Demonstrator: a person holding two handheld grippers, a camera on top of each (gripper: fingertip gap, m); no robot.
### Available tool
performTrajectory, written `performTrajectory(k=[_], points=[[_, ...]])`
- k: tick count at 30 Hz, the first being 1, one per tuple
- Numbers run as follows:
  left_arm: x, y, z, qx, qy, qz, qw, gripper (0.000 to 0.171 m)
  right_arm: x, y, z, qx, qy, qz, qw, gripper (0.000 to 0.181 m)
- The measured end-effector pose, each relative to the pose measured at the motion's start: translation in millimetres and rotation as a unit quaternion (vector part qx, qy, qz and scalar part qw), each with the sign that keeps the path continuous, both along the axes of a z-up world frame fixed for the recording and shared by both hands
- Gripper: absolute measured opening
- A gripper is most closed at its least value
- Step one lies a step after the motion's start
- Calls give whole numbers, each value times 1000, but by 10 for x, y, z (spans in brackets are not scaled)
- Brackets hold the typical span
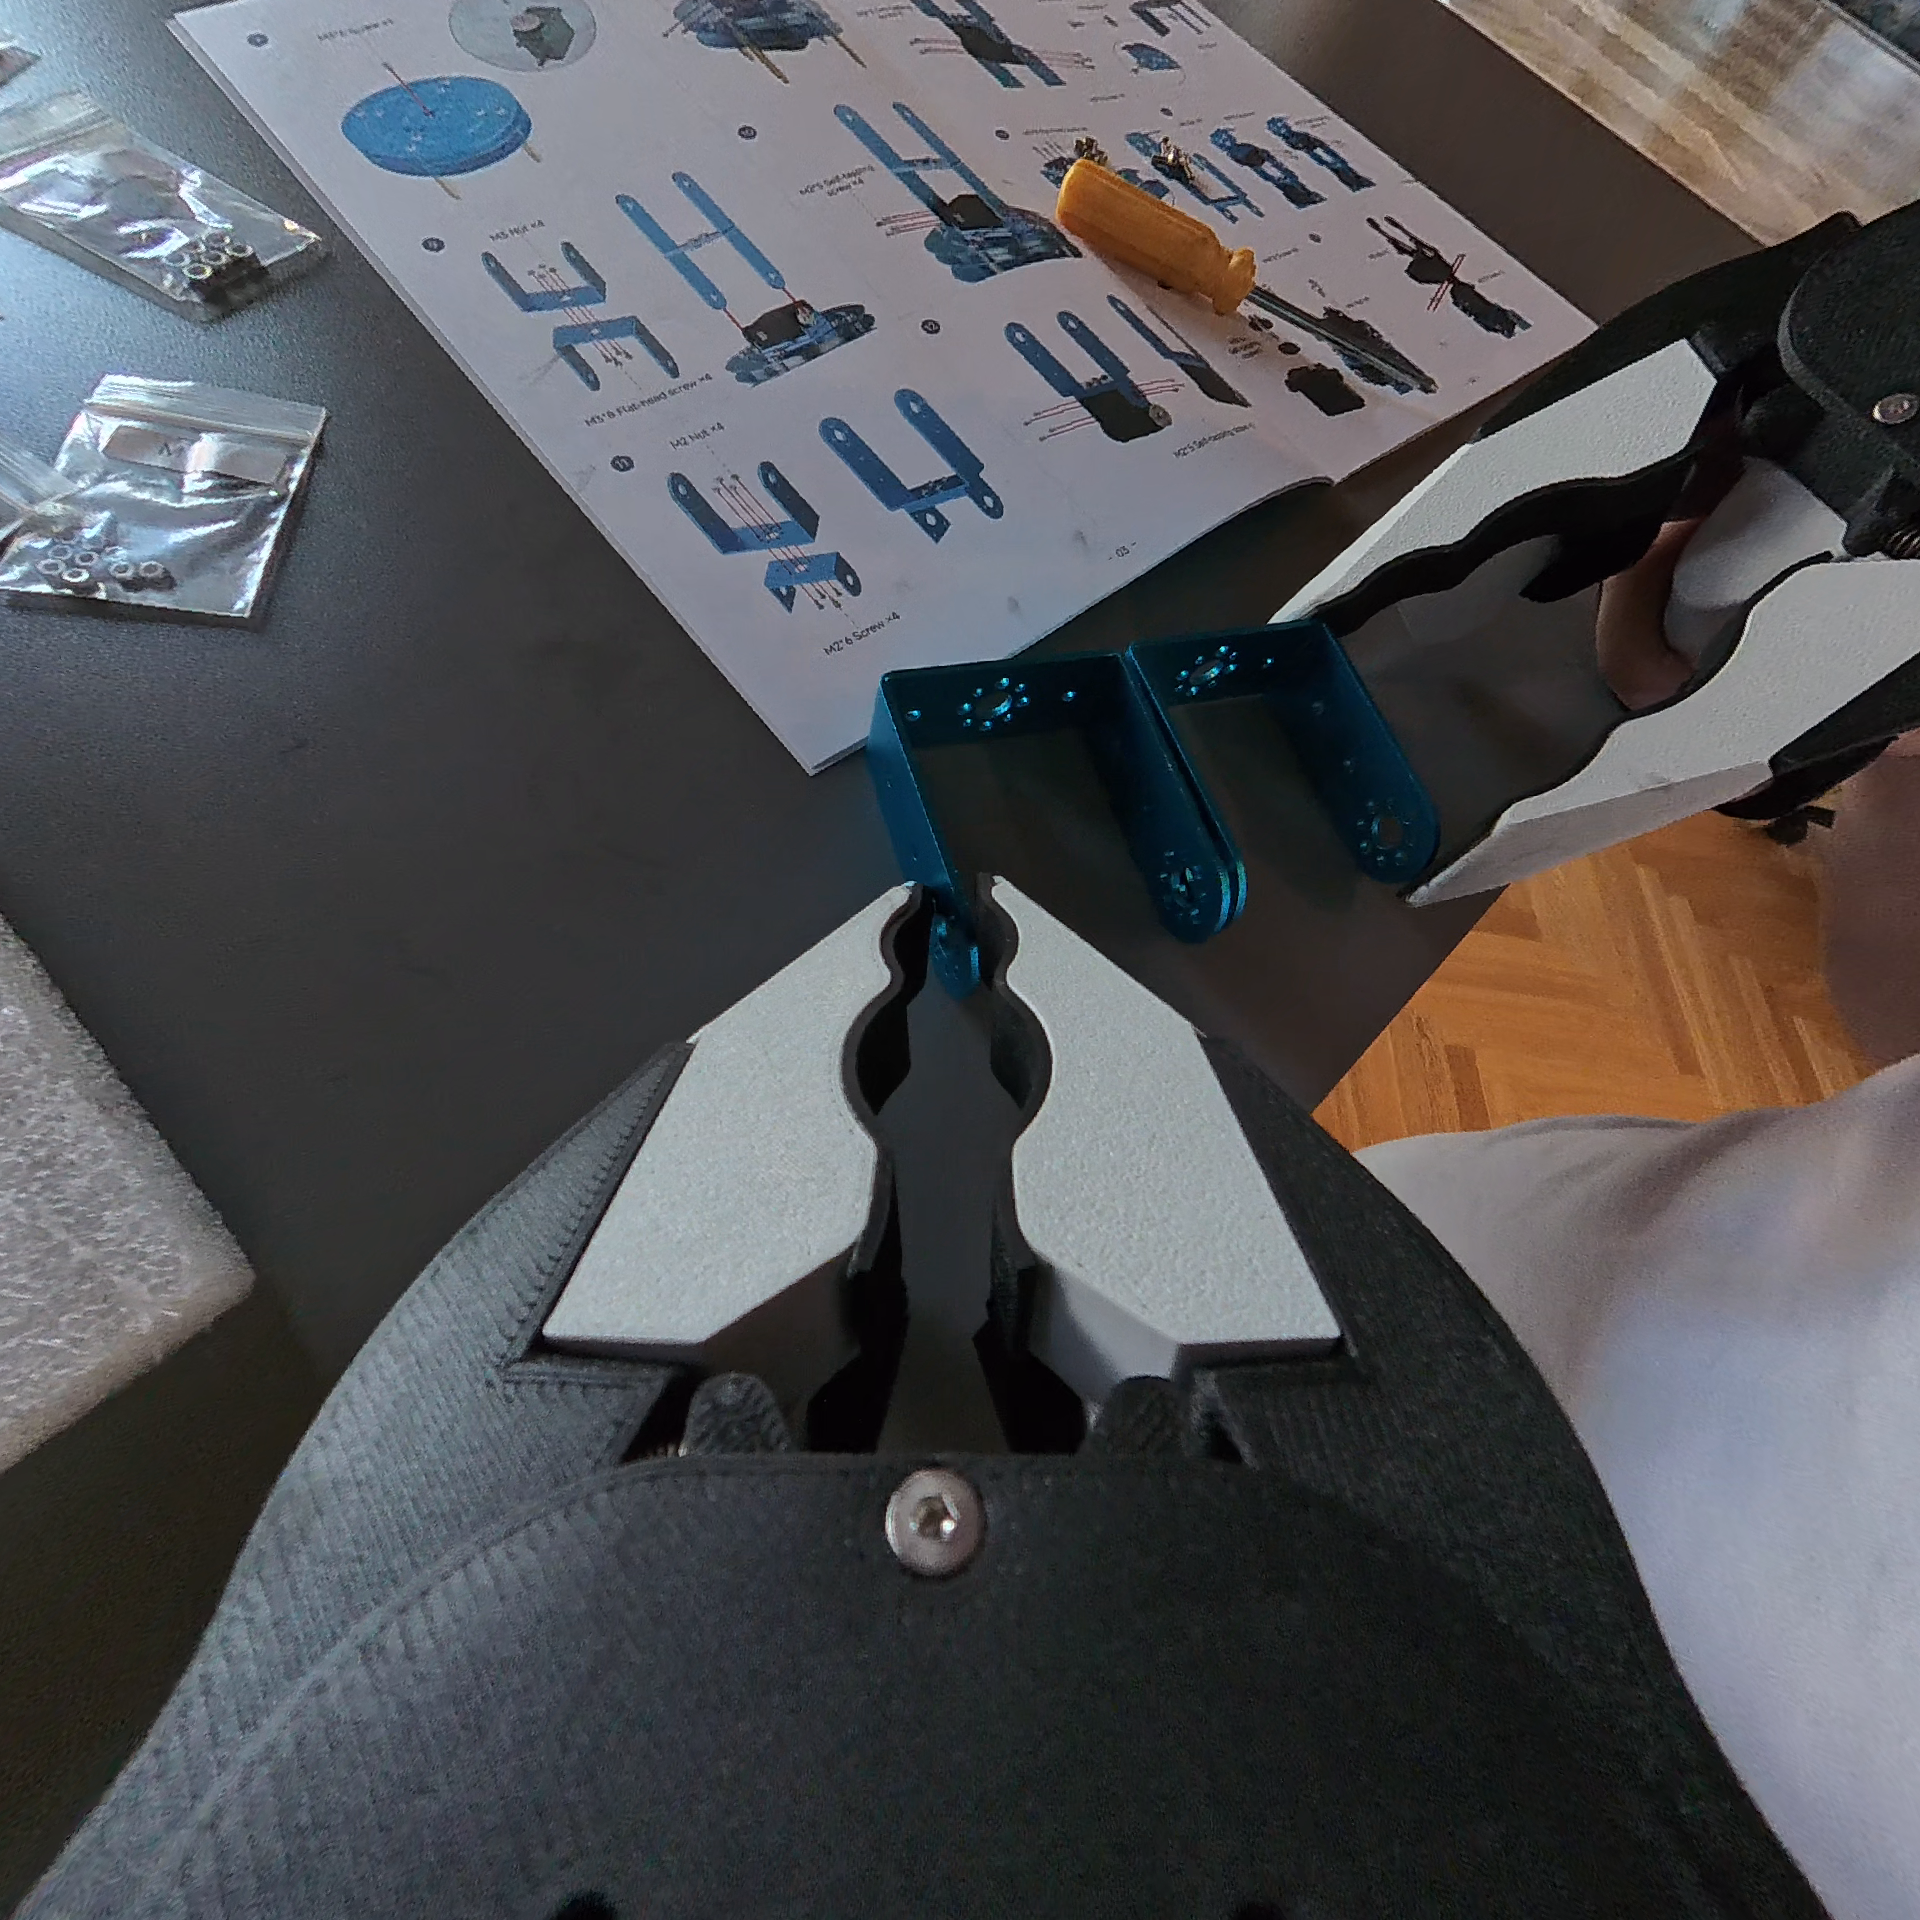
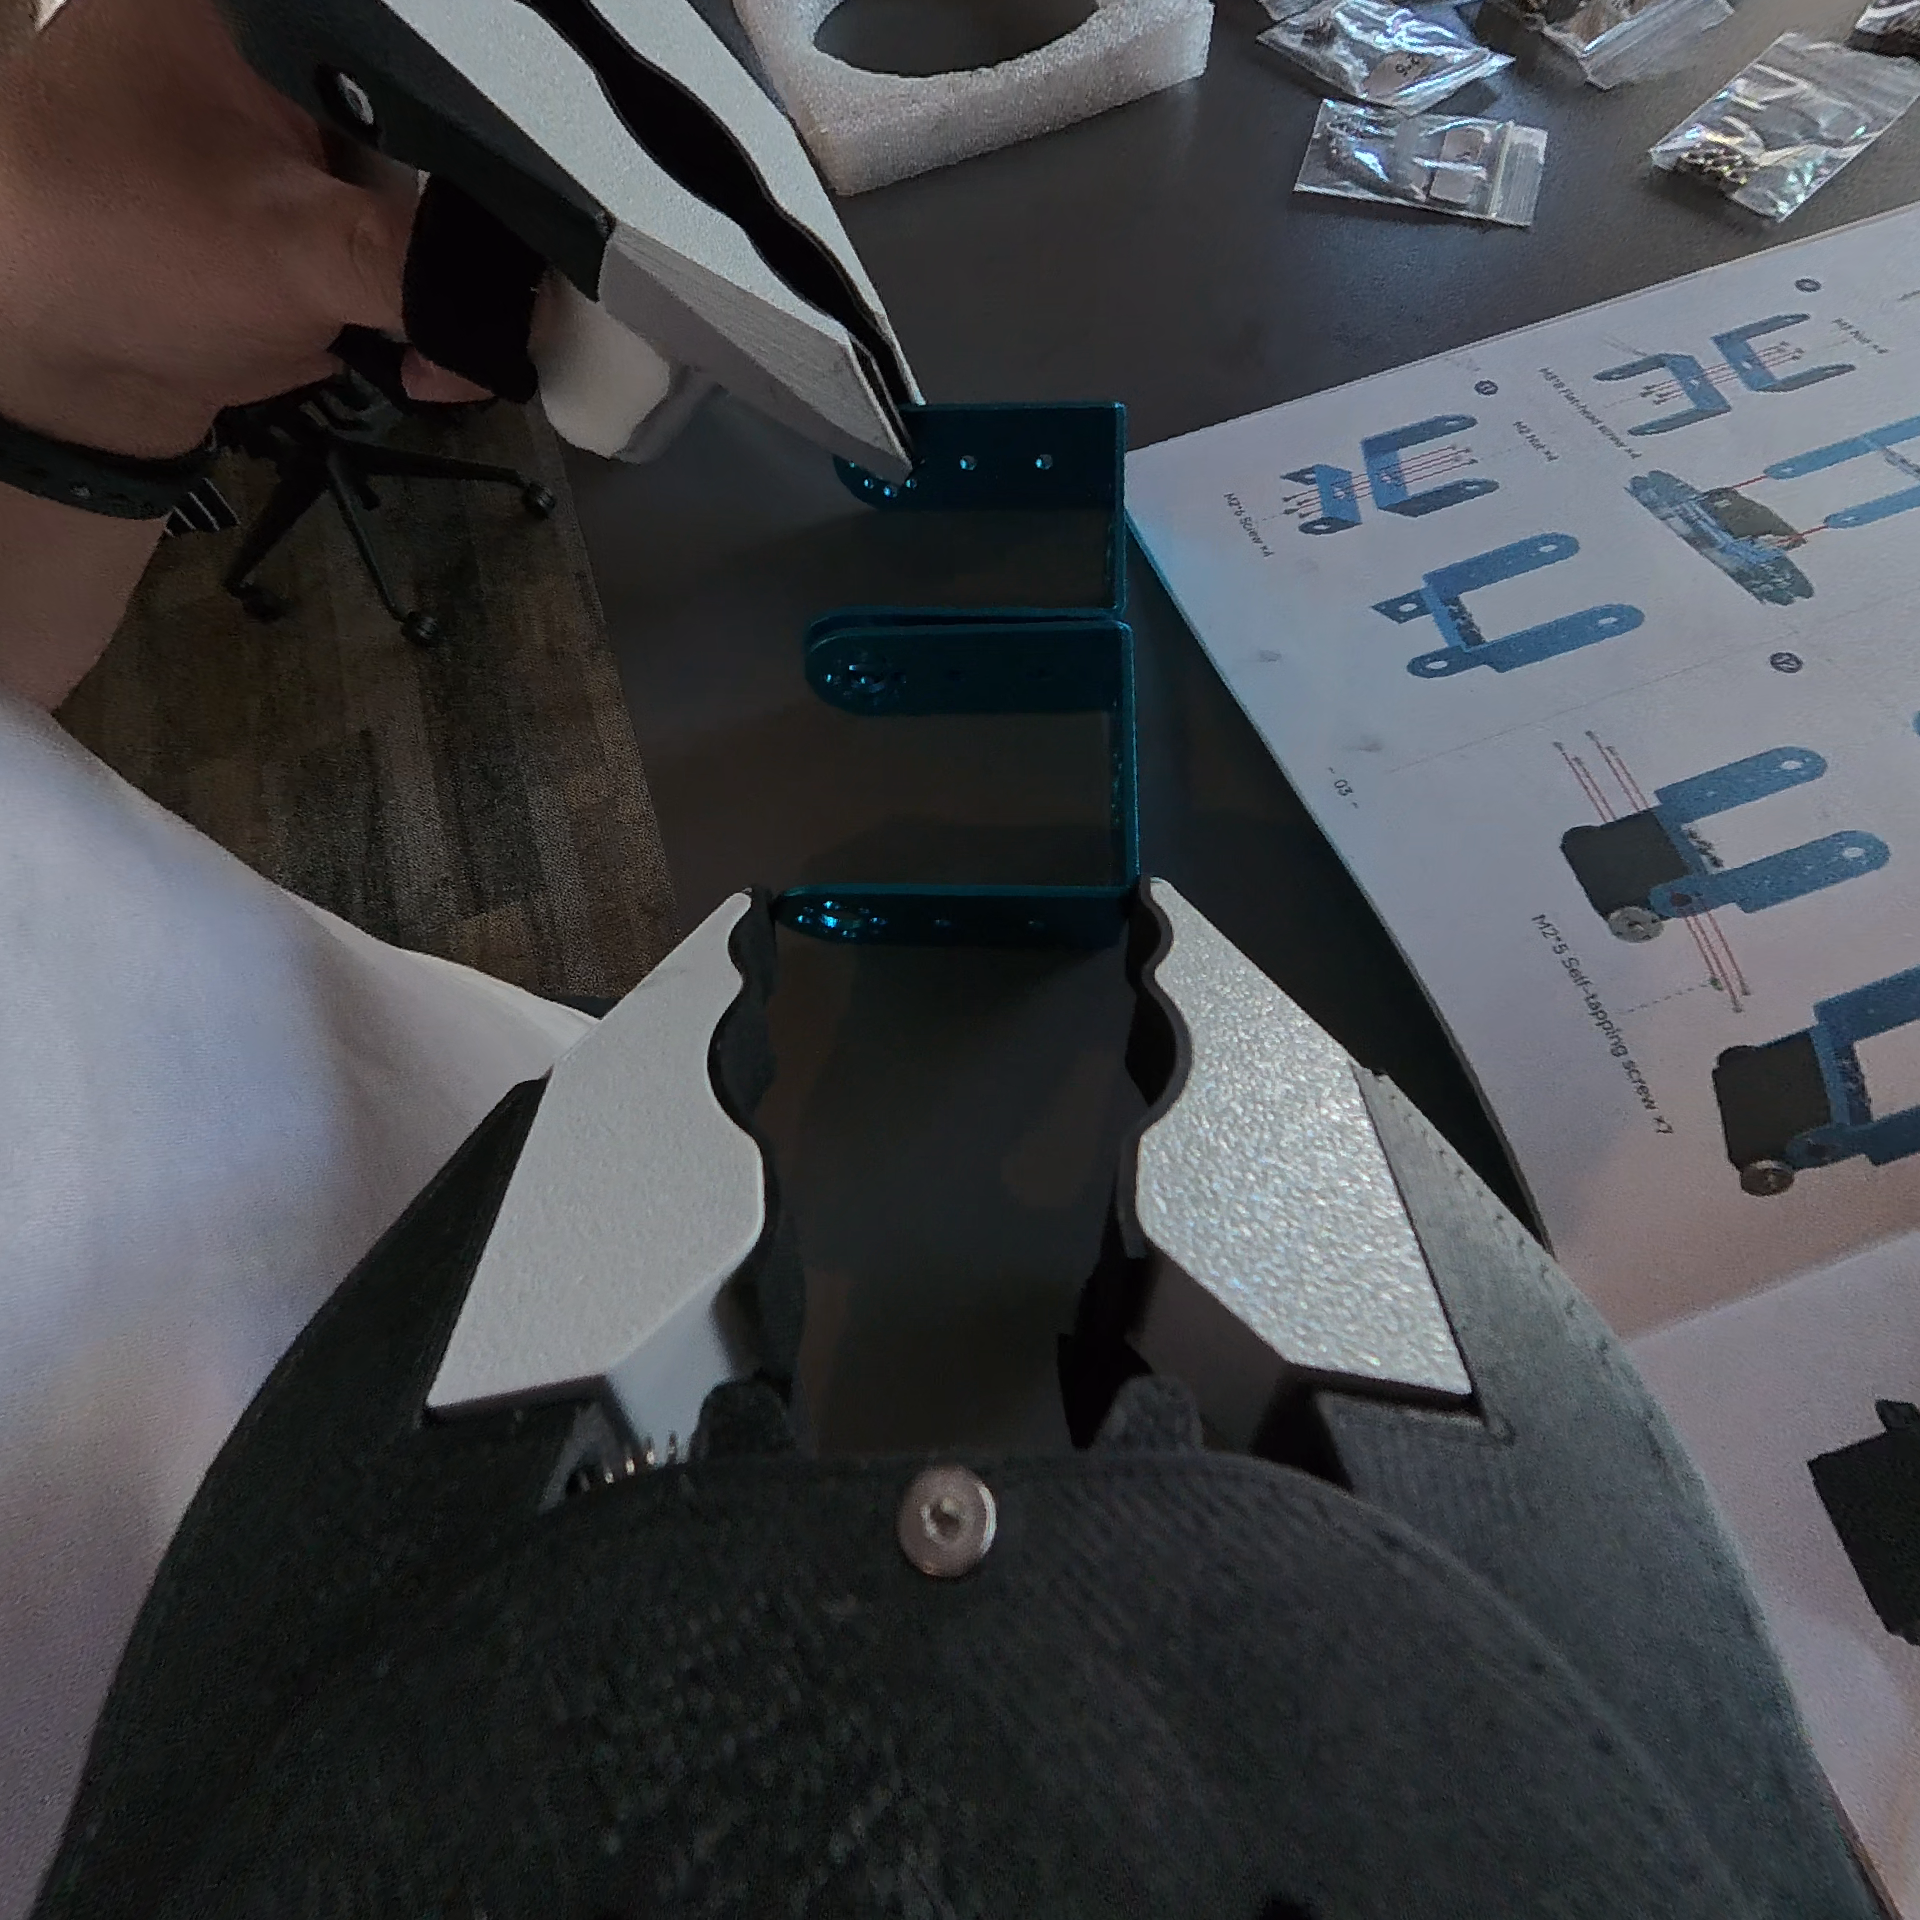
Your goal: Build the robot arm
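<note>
Dark bench (image 1: 416, 831), wood floor (image 1: 1610, 997) beyond. Left gripper (image 1: 953, 894) pinches blue bracket (image 1: 997, 717); right gripper (image 2: 948, 902) spread round 2nd bracket (image 2: 1039, 914). Bag (image 1: 166, 499) bits too small to tell.

Manual (image 1: 727, 343) pages run off-frame (bagged hardware (image 1: 156, 509) indistinct).

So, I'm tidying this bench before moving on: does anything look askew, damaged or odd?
Nothing looks damaged or spilled. One oddity: the two blue U-brackets stand side by side at the dark table's edge, arms toward the drop. Left tongs pinch one outer arm; right tongs span the other, open. An orange-handled screwdriver lies across the open manual.
</note>
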State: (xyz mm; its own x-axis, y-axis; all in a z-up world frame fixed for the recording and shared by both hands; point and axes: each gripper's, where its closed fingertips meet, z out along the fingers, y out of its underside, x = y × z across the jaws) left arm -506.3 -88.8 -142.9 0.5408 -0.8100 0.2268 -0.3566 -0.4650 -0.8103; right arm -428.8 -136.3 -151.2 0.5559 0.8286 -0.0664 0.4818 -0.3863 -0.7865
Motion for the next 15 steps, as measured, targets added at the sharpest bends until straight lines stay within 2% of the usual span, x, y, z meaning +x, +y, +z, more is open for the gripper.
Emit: performTrajectory(k=[11,15], points=[[18,-26,8,-1,-16,1,1000,9,5,-1,-8,3,-7,-3,1000,69],[-49,-9,85,-3,-44,17,999,25,53,-15,12,13,-6,-10,1000,75]])
